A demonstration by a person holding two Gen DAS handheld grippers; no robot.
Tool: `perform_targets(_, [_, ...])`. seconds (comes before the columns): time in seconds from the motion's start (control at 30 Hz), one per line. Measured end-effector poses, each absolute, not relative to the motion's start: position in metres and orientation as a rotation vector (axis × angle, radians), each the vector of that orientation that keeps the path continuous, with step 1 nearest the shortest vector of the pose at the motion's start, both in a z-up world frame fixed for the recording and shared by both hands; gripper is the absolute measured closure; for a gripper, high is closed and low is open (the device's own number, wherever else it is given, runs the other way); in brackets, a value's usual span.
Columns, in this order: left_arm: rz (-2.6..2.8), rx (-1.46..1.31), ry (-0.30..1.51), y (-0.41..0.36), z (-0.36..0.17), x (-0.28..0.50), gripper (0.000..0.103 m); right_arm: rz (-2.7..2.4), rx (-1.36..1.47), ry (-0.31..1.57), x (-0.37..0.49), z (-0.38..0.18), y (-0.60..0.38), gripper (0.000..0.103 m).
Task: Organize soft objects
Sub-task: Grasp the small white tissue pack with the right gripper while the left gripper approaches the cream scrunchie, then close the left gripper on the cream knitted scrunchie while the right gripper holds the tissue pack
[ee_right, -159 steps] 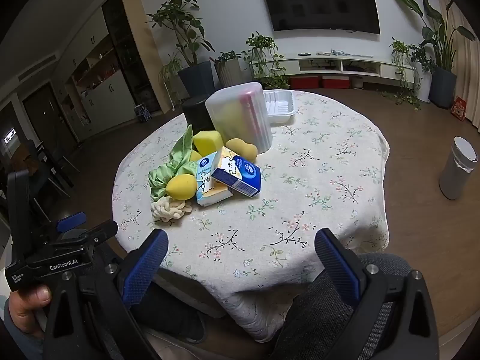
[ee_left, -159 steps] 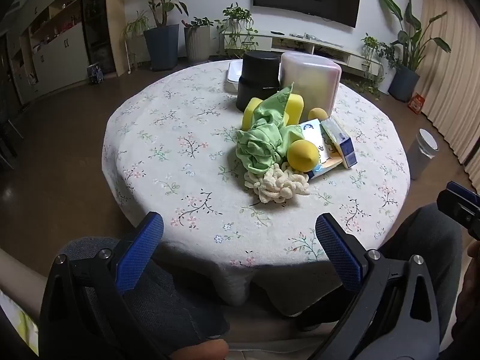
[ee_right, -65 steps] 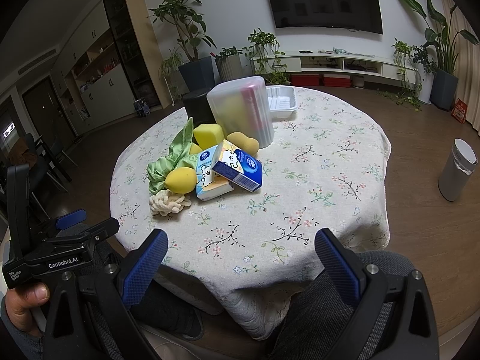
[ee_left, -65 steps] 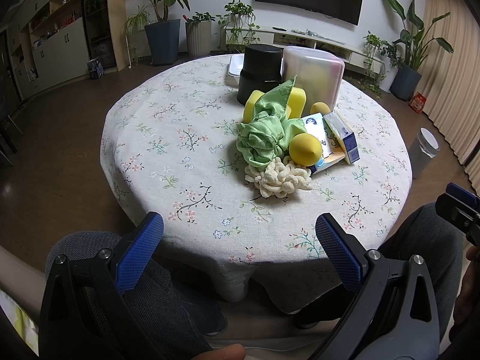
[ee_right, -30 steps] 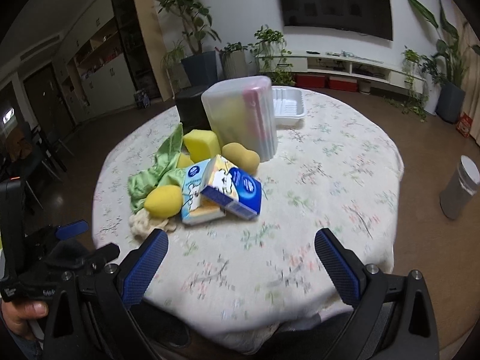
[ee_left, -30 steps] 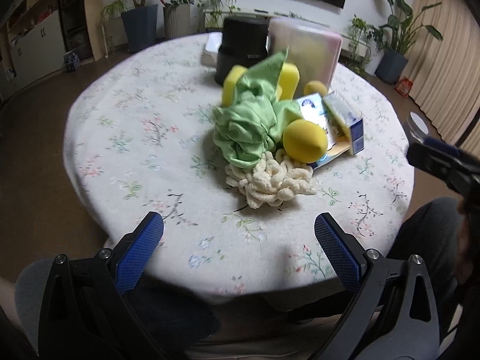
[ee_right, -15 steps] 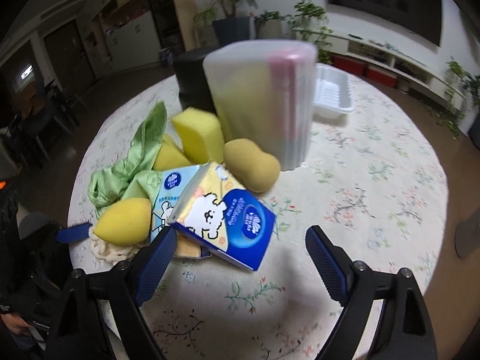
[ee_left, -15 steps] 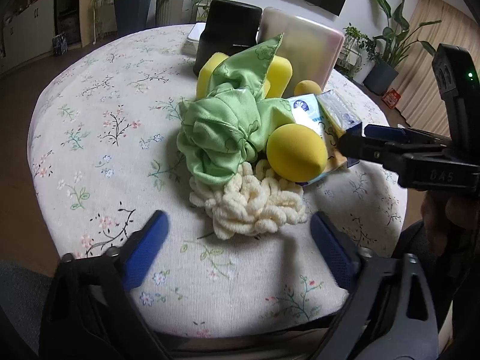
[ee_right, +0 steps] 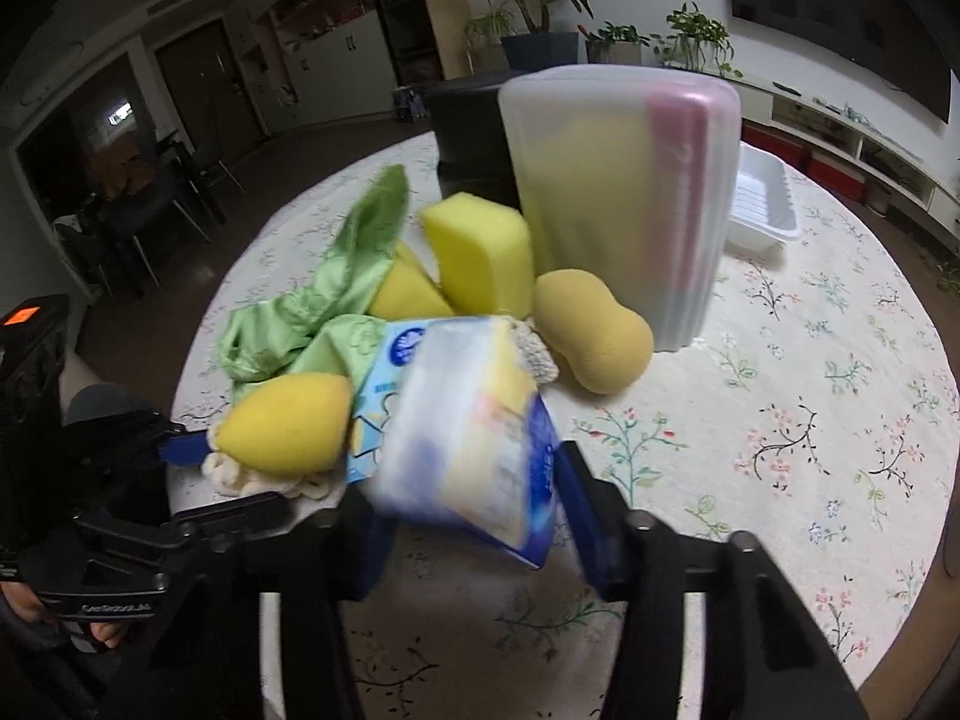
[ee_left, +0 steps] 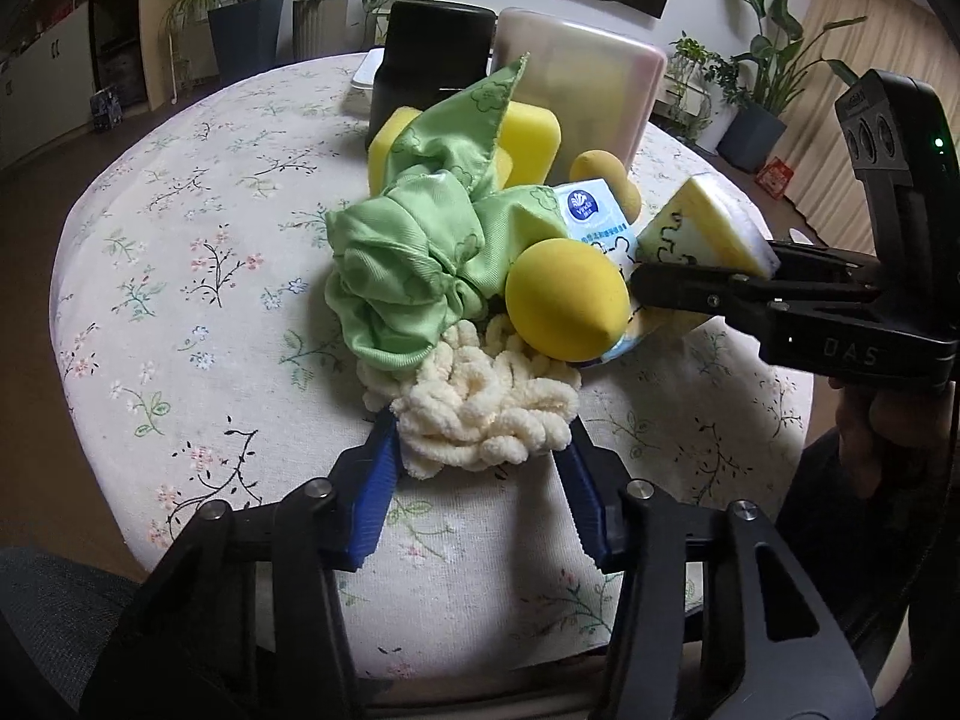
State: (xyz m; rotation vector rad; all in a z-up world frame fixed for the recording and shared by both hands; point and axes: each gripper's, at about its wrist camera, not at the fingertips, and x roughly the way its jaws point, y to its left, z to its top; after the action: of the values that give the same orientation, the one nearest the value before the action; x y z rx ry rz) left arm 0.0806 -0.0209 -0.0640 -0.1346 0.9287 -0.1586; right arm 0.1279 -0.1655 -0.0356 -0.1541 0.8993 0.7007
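Left gripper (ee_left: 480, 456) is down at the near edge of the pile, its blue pads having just closed in, now pressing both sides of the cream chenille cloth (ee_left: 480, 408). That cloth lies bunched on the table, tucked under the green cloth (ee_left: 408, 276) and the yellow egg-shaped sponge (ee_left: 564, 306). Over on the right gripper (ee_right: 474, 516), the jaws have just been closing too, and they now pinch the blue-and-yellow tissue pack (ee_right: 474, 450), which shows blurred and tilted between the pads. In the left wrist view that same pack sticks up at the tip of the black tool coming in from the right, a hand (ee_left: 888, 420) behind it.

Moving outward: a second tissue pack (ee_left: 594, 216) lies under the egg sponge, two yellow block sponges (ee_right: 480, 252) sit behind the green cloth, and a tan peanut-shaped sponge (ee_right: 594, 336) rests just beside the frosted plastic box (ee_right: 624, 192). A black container (ee_left: 432, 54) stands behind, a white tray (ee_right: 762, 204) past the box.

All of it sits on a round table (ee_left: 180, 228) under a floral cloth. Beyond: brown floor, potted plants (ee_left: 246, 18), a dark wall-mounted screen (ee_right: 840, 18), a low white shelf unit (ee_right: 852, 132), beige curtains (ee_left: 870, 30).
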Motion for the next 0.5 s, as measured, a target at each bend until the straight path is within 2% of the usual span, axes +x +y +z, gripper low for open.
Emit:
perform_targets(0.17, [-0.164,-0.144,0.931,-0.022,-0.064,0.079,0.055,0.676,-0.102,0.888,0.129,-0.034,-0.175,0.077])
perform_targets(0.5, [-0.131,-0.075,0.904,-0.028,-0.067,0.077,0.052,0.666,-0.107,0.881,0.127,-0.036,-0.175,0.077])
